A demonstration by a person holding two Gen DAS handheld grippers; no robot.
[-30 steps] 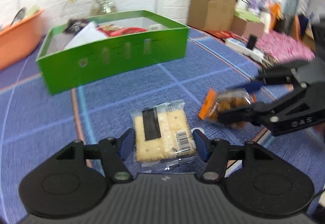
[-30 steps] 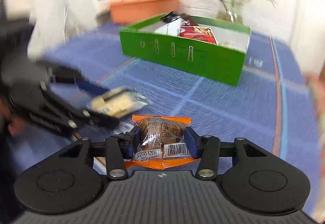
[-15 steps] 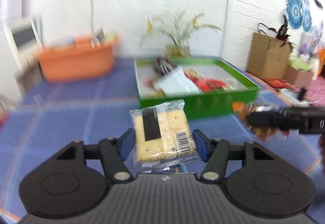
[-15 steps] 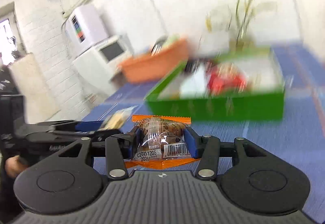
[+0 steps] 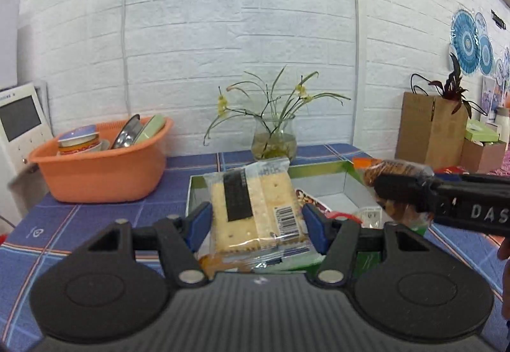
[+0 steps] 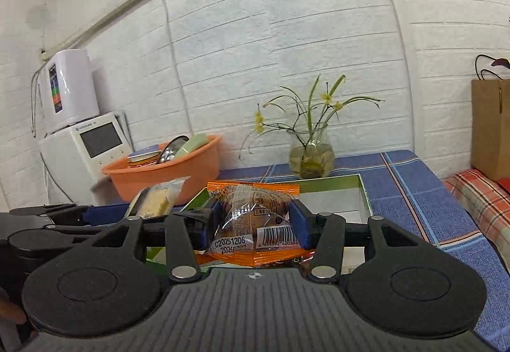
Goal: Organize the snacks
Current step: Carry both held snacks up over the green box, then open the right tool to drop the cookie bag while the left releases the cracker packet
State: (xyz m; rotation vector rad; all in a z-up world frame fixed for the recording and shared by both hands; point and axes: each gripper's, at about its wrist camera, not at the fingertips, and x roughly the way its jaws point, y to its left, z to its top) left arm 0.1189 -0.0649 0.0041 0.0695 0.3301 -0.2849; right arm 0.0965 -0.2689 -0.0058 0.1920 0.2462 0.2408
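My left gripper (image 5: 256,221) is shut on a clear pack of square crackers (image 5: 255,208), held up in front of the green box (image 5: 318,168). My right gripper (image 6: 251,224) is shut on an orange-edged packet with a brown pastry (image 6: 253,218), also raised before the green box (image 6: 331,184). Each gripper shows in the other's view: the right gripper (image 5: 401,192) with its pastry packet (image 5: 379,170) reaches in from the right above the box, and the left gripper (image 6: 105,211) with the cracker pack (image 6: 159,195) comes in from the left. Other snack packs (image 5: 318,205) lie inside the box.
An orange basin (image 5: 98,170) with dishes stands at the left on the blue checked tablecloth (image 5: 57,224). A glass vase with a plant (image 5: 274,141) sits behind the box against the white brick wall. A white appliance (image 6: 86,144) stands far left, cardboard boxes (image 5: 430,128) far right.
Both grippers rose off the tablecloth with their packs and tilted up towards level. The green box went from far ahead to just below and behind the held snacks.
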